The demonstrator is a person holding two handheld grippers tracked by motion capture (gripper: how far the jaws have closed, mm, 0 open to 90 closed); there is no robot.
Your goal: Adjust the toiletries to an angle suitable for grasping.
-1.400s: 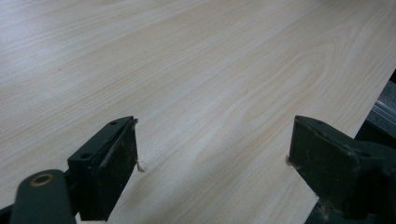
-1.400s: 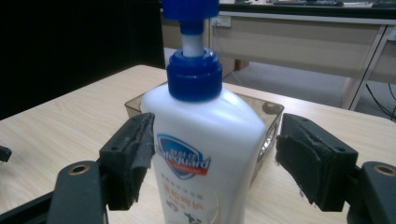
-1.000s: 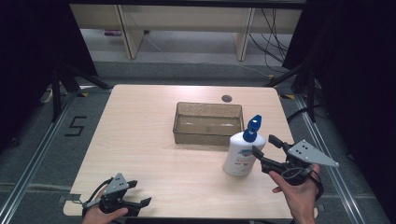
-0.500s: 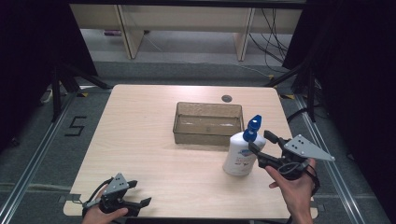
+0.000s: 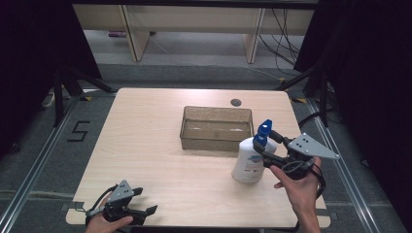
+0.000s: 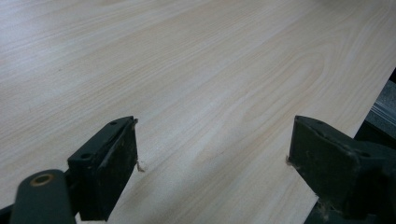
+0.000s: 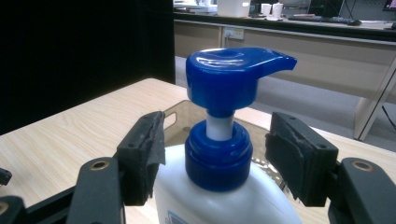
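At counter's (image 5: 160, 160) near-left edge, left hand-held gripper (image 5: 138, 209) rests with jaws wide apart, nothing between. Near-right: right hand-held gripper (image 5: 265, 145) straddles the pump bottle's (image 5: 248, 162) blue neck collar (image 7: 218, 161), jaws have just been closing, pads not yet touching. Bottle stands upright just in front of the brown tray (image 5: 216, 141), farther back.

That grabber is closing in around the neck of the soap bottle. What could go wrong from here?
The right gripper has just been closing, but its fingers are not yet touching the pump bottle. Gripping only the narrow blue collar might let the heavy bottle swing or slip. A bump could also tip it where it stands upright beside the clear bin.
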